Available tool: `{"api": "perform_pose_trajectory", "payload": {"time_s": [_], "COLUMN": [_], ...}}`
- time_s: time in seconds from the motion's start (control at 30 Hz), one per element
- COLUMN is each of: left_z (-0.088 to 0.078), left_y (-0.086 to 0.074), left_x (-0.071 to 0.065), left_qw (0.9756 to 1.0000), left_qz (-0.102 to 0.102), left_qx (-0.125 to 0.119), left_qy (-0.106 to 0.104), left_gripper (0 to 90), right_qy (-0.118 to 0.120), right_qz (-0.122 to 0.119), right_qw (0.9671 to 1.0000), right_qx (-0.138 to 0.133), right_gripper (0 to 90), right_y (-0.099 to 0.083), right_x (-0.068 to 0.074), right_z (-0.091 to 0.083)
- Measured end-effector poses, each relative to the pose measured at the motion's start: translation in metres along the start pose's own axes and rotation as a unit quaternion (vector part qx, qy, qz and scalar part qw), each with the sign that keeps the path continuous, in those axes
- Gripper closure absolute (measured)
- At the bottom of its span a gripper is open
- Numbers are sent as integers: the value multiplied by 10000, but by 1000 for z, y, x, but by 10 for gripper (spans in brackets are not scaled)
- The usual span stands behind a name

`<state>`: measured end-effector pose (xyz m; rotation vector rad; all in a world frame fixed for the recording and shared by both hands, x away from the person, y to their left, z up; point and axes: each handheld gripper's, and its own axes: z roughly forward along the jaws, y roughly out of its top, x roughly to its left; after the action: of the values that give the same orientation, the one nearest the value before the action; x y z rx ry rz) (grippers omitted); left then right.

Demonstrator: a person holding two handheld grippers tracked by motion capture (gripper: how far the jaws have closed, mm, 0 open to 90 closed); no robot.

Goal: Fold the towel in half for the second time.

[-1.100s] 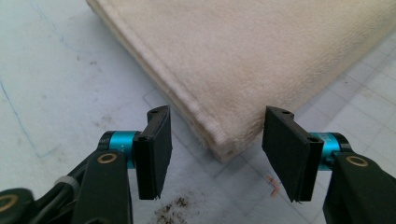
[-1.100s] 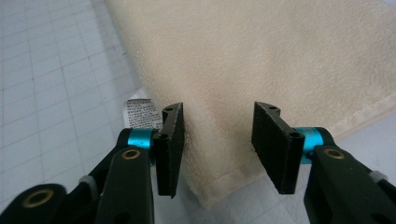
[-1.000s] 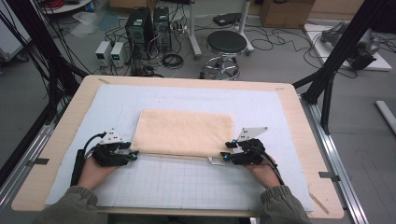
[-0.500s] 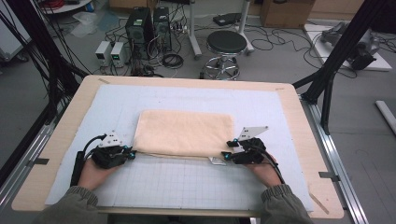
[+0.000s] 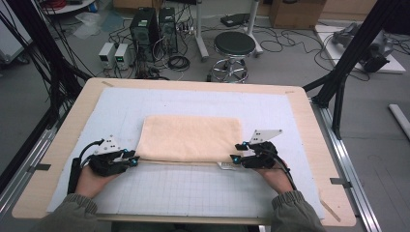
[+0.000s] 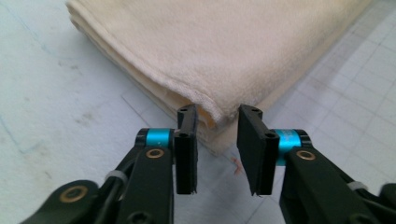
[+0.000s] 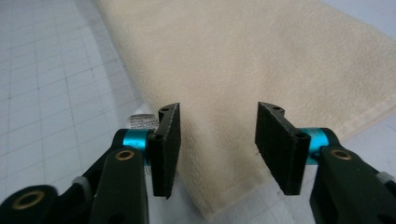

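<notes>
High view: one folded towel (image 5: 191,137) lies at the centre of the frame on one white grid mat (image 5: 193,193), which covers one wooden table (image 5: 309,140). Two claws are mine, one in each hand, both in the lower half of the frame.

That towel is pale peach, a flat oblong folded into several layers, its long side running across the frame. In the left gripper view the towel (image 6: 224,51) fills the upper part, and its near corner shows stacked layers with a rounded fold on top. In the right gripper view the towel (image 7: 261,70) runs from the upper frame down to the bottom centre, with a hemmed edge and a small white label (image 7: 142,121) peeping out at its left side.

My left claw (image 5: 131,159) sits at the towel's lower left corner. Its jaws have just been opening; they stand a little apart, and the corner lies between them, brushing the left jaw without being pinched.

My right claw (image 5: 235,153) sits at the lower right corner, jaws spread wider, straddling the corner above the cloth and gripping nothing.
</notes>
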<state>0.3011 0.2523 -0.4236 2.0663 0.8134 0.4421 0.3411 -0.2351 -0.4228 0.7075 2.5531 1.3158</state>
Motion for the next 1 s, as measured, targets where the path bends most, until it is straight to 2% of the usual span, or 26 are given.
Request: {"api": "perform_pose_trajectory", "payload": {"time_s": [0.13,0.33,0.43,0.6,0.77,1.0], "left_z": [2,9,8,7,4,-2], "left_y": [7,9,9,9,9,8], "left_x": [-1,-2,-3,-4,-8,-10], "left_qw": [9999,9998,9998,9995,9993,9991], "left_qz": [18,-18,-23,-157,-194,-256], "left_qx": [-144,-173,-195,-287,-319,-345], "left_qy": [16,42,50,-8,-4,32], "left_gripper": [602,569,535,466,382,302], "right_qy": [72,10,-41,-131,-236,-299], "right_qz": [25,142,271,483,591,549], "right_qw": [9999,9999,9995,9984,9973,9973], "right_qx": [70,-47,-124,-252,-365,-382], "right_gripper": [569,539,459,304,215,177], "right_y": [0,1,1,1,2,4], "right_x": [0,-1,-1,0,4,9], "right_z": [4,3,2,0,-5,-9]}}
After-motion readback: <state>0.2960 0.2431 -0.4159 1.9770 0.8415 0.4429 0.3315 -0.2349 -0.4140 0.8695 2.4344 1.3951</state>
